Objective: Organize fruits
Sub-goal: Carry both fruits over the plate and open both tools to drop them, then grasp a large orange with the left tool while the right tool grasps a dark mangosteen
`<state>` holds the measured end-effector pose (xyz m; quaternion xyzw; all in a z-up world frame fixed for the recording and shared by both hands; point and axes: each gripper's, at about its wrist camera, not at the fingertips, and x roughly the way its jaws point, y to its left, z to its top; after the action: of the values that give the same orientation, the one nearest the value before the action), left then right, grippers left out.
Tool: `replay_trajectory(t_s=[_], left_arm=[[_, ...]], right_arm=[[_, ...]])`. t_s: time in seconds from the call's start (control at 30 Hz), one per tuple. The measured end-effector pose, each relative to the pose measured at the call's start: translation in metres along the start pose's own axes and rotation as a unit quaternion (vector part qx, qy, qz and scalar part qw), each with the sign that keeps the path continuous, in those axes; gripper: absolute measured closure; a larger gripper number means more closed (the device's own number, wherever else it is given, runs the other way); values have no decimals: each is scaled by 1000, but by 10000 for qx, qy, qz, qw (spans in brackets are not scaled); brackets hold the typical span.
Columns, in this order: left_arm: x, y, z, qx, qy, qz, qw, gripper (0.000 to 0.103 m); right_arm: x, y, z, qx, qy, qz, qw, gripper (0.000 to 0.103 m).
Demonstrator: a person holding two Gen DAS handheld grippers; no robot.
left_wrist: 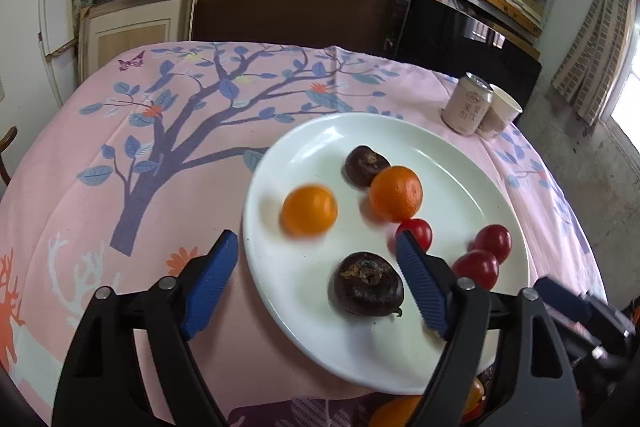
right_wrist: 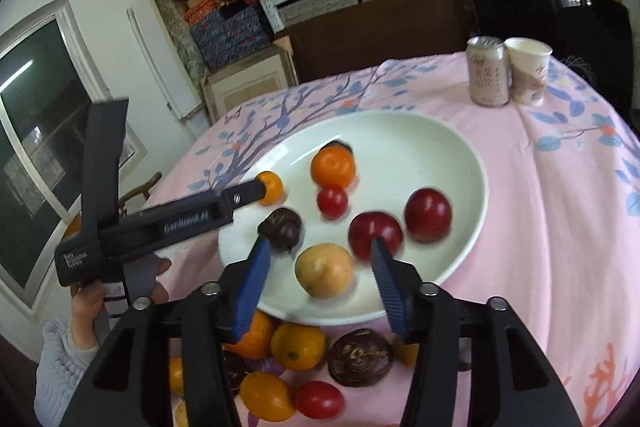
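White round plate (right_wrist: 460,163) sits mid-worktop on the pink tree-print tablecloth (right_wrist: 560,227). On it: a yellow pear-like fruit (right_wrist: 324,270) nearest, two dark red plums (right_wrist: 375,233) to its right, a small red tomato (right_wrist: 332,201) behind, an orange tangerine (right_wrist: 333,167) farther still. Far right, a pale drink can (right_wrist: 489,71) stands just left of a paper cup (right_wrist: 529,71). A loose fruit pile (right_wrist: 298,345) lies just before the plate's near rim.

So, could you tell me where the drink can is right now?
In both wrist views the drink can stands at the table's far right, touching the paper cup, beyond the white plate.
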<state>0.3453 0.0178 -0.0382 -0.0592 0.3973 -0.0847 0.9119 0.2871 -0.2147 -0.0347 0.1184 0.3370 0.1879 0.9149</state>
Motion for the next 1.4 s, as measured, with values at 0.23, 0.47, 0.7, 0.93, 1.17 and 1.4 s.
replay_trajectory(t_s=[0.23,0.47,0.7,0.93,1.17,1.4], left_arm=[[-20,7,-8,-76,-281,217,9993,5],[-45,23,-32,-250,-239,130,9993,5],[-76,20,-79,-261,-260,44,9993,5],[-80,-14,-96,377,-152,-34,9992,5],[-64,-45,-104,1079,31,302,9937,5],[-70,-10,-98,603,-35,682,9958,4]], right_arm=[[-23,-28,2,460,-373,-128,9982,24],[-35,-48,-7,834,-515,-180,9950,15],[-69,-64,-39,1001,-708,-503,9912,11],[-83,-91,-52,1594,-869,-529,9820,6],[-77,-96,-53,1786,-726,-381,9805,6],[-76,-96,-52,1847,-682,-283,9800,6]])
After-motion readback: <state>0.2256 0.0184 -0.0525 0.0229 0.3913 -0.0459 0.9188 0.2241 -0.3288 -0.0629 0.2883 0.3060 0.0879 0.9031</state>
